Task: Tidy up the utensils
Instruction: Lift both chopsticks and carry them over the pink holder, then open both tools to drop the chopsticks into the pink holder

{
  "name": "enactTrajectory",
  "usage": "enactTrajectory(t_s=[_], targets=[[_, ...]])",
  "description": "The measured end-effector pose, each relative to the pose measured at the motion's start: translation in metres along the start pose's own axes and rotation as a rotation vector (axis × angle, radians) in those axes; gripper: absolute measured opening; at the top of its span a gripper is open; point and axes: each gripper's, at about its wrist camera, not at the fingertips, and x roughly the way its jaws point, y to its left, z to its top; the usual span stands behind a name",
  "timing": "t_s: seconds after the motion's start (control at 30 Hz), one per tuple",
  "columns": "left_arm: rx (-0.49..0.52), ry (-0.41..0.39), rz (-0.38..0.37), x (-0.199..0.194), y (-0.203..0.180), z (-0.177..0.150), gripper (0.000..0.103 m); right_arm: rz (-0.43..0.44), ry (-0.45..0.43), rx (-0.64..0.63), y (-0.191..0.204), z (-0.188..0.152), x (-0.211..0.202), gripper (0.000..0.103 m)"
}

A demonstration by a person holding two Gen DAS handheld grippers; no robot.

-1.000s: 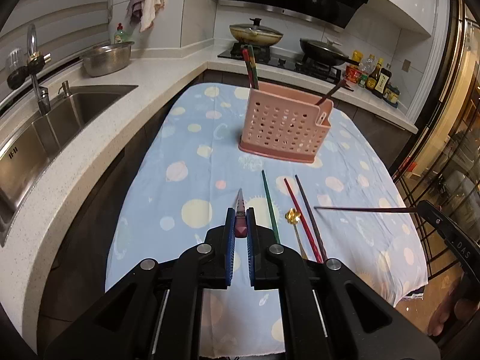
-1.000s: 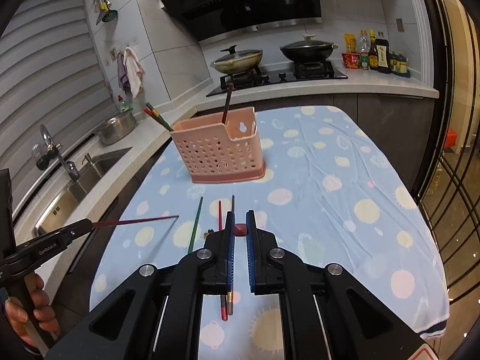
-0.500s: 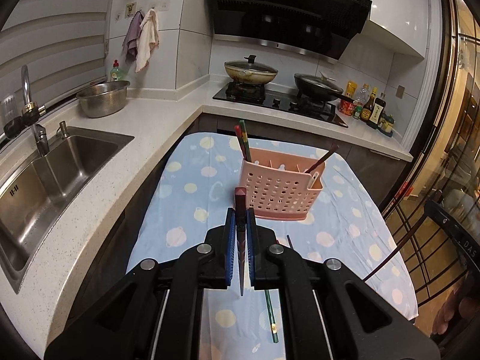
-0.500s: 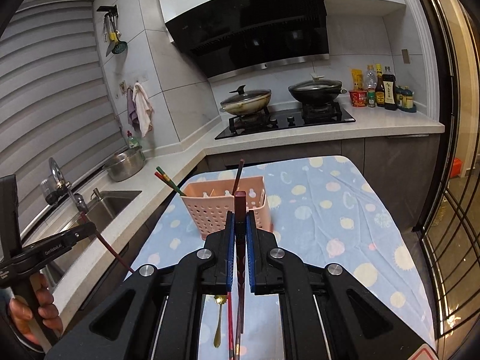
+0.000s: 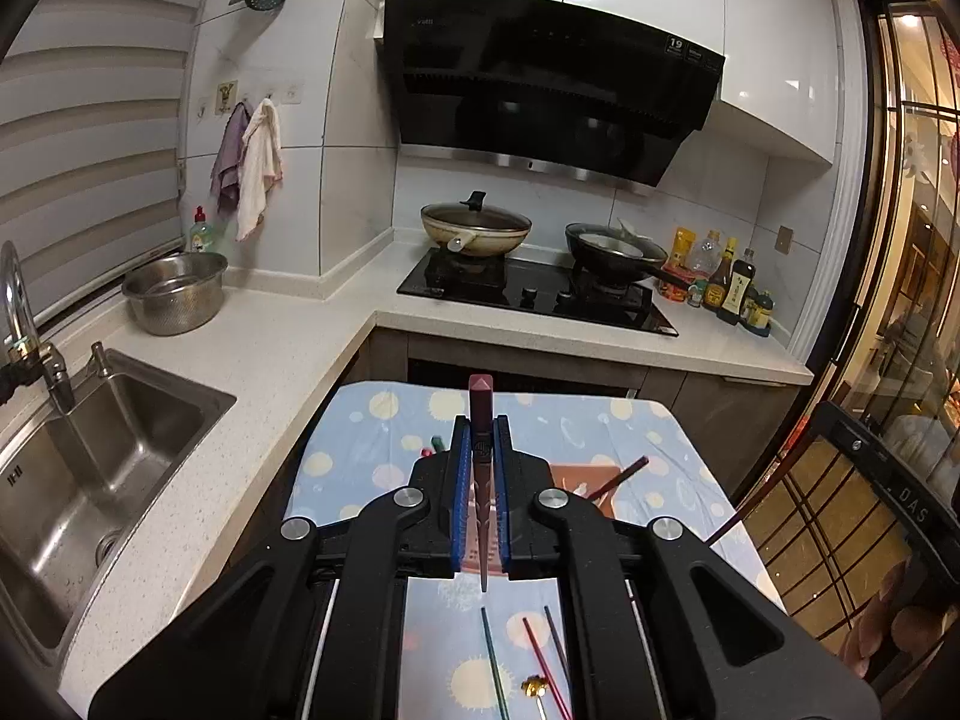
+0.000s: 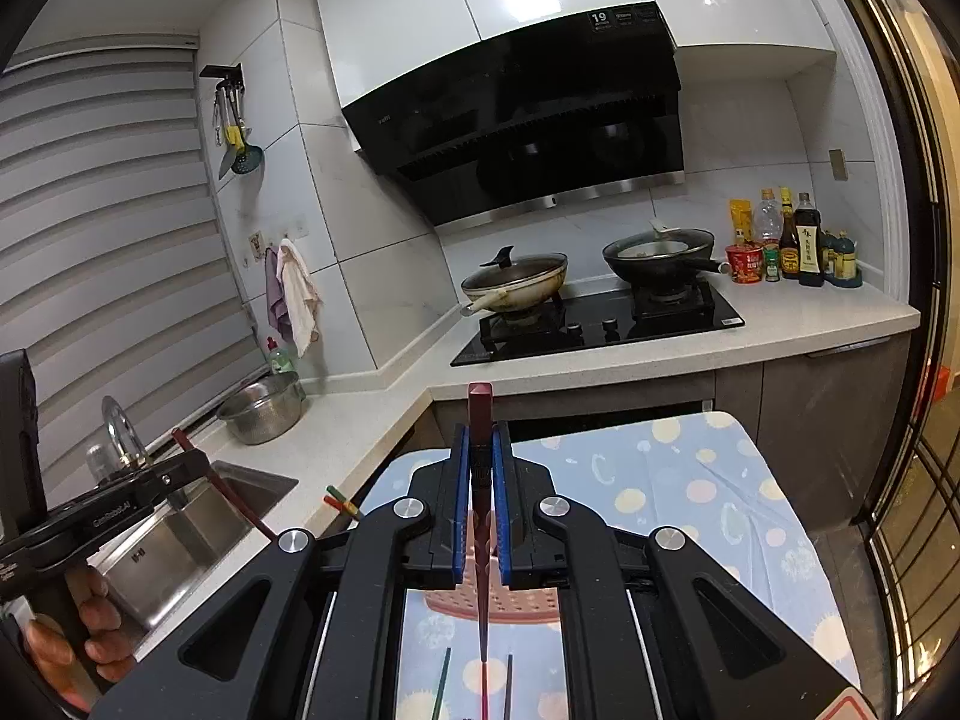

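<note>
A: What is the left gripper [image 5: 480, 450] holding?

B: Its fingers [image 5: 461, 480] are closing tight on a dark red chopstick [image 5: 482, 420], which is standing upright between the blue pads. The blunt end is poking up above the tips and the thin end is hanging down below them.

A: And the right gripper [image 6: 480, 456]?

B: The same. Its fingers [image 6: 461, 498] are clamping a second chopstick [image 6: 480, 420], also upright, blunt end up and point hanging down behind the pads.

A: Where is the rack sitting?

B: The pink rack [image 6: 516, 603] is showing under the right gripper, on the dotted cloth [image 6: 690, 492] covering the worktop. In the left view only a corner of it [image 5: 585, 477] is peeking past the fingers, with a dark stick [image 5: 621, 476] leaning out of it.

A: Is anything lying loose?

B: Yes. On the cloth [image 5: 372, 456] near the left camera a green stick [image 5: 493, 660], a red stick [image 5: 543, 666] and another dark one [image 5: 558, 642] are lying side by side, with a gold spoon [image 5: 534, 687] just beside them. Which rack compartment is holding what, I cannot tell.

A: Can each gripper see the other?

B: The right view is catching the left gripper [image 6: 150, 480] at its left edge, gripping its chopstick [image 6: 228, 498] over the sink [image 6: 180, 534].
</note>
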Motion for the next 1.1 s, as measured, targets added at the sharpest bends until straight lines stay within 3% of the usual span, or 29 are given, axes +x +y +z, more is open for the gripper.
enactTrajectory(t_s=[0.23, 0.43, 0.77, 1.1], targets=[[0.016, -0.041, -0.012, 0.028, -0.015, 0.037, 0.007, 0.017, -0.035, -0.003, 0.012, 0.033, 0.038, 0.007], [0.037, -0.026, 0.004, 0.063, -0.021, 0.048, 0.007, 0.009, -0.04, -0.002, 0.018, 0.046, 0.076, 0.007], [0.041, 0.059, 0.027, 0.118, -0.013, 0.033, 0.007, -0.022, 0.1, -0.003, 0.012, 0.014, 0.149, 0.007], [0.019, 0.117, 0.036, 0.141, 0.0, 0.015, 0.007, -0.054, 0.171, -0.018, 0.009, -0.013, 0.175, 0.008]])
